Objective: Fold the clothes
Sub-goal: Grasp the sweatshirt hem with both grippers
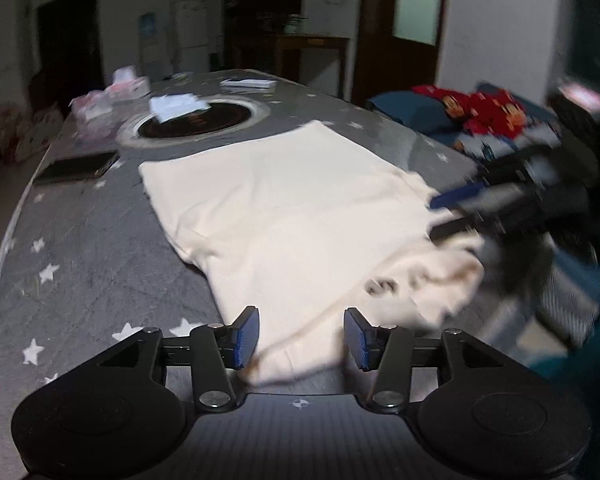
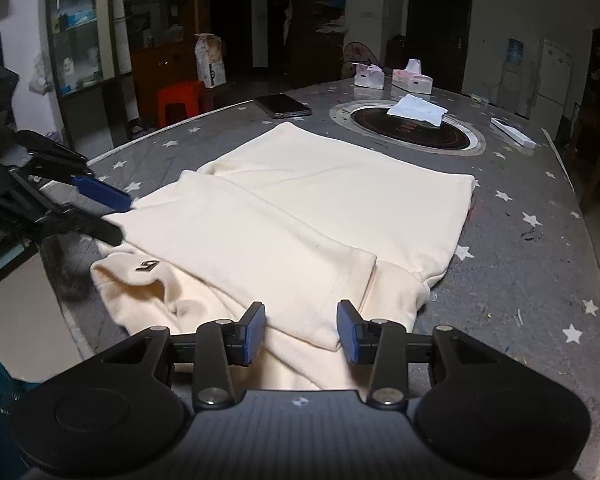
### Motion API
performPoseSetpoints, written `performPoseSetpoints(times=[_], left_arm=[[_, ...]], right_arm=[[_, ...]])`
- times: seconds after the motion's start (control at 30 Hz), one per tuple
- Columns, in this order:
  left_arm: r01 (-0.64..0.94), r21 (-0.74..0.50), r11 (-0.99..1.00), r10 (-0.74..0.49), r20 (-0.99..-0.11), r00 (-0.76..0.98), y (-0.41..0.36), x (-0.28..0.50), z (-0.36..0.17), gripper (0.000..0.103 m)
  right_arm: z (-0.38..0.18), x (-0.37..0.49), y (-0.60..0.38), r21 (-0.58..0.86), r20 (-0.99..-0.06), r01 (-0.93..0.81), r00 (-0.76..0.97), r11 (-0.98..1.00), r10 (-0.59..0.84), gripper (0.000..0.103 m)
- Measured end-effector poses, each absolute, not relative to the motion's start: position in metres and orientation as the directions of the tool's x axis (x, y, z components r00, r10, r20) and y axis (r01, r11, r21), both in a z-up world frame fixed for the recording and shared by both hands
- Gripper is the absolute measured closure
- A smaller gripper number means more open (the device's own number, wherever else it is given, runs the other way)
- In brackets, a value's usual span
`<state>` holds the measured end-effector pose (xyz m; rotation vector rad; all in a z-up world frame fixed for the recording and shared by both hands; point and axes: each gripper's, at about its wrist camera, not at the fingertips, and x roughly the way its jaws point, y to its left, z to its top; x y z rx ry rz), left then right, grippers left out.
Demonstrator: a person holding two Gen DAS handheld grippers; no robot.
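Starred table [image 2: 520, 248] bears shirt [image 2: 300, 216], phone [image 2: 282, 105]

Your garment [image 2: 300, 216] is a cream, plain-knit top, lying partly folded on the grey star-printed desk [image 2: 520, 240]. You have one side panel turned over the body, its hemmed edge running diagonally across the near half. The far portion lies flat and smooth, with square corners. At the near left corner the cloth bunches loosely, and you can see a small dark logo [image 2: 147, 266] on that rumpled part
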<state>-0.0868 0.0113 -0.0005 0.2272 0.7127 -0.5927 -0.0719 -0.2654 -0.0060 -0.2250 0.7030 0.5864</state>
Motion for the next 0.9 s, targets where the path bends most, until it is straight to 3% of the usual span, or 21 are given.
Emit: performPoseSetpoints(times=[0.23,0.4,0.63,0.77,0.9], left_arm=[[0.677,0.185,0.712,-0.432,-0.645,0.631,-0.02,-0.112,-0.015,0.048],[0.698,0.229,0.679,-0.453,-0.618,0.643,-0.033,-0.113,-0.023,0.048],[0.705,0.198,0.681,-0.491,-0.591,0.64,-0.037,-0.109,-0.02,0.09],[0.675,0.112,0.73,-0.51,-0.568,0.646,-0.029,-0.092,-0.006,0.093],[0.653,0.035,0.757,-0.528,-0.556,0.642,-0.023,-0.069,0.003,0.094]], right_arm=[[0.004,-0.083,-0.27,-0.033,-0.667,-0.612,0.602,0.79,0.439,0.057],[0.007,-0.097,-0.27,-0.071,-0.681,-0.648,0.587,0.758,0.438,0.052],[0.004,-0.111,-0.268,-0.114,-0.69,-0.687,0.575,0.718,0.44,0.048],[0.001,-0.115,-0.262,-0.158,-0.682,-0.698,0.588,0.698,0.434,0.037],[-0.003,-0.11,-0.253,-0.198,-0.65,-0.701,0.618,0.685,0.443,0.038]])
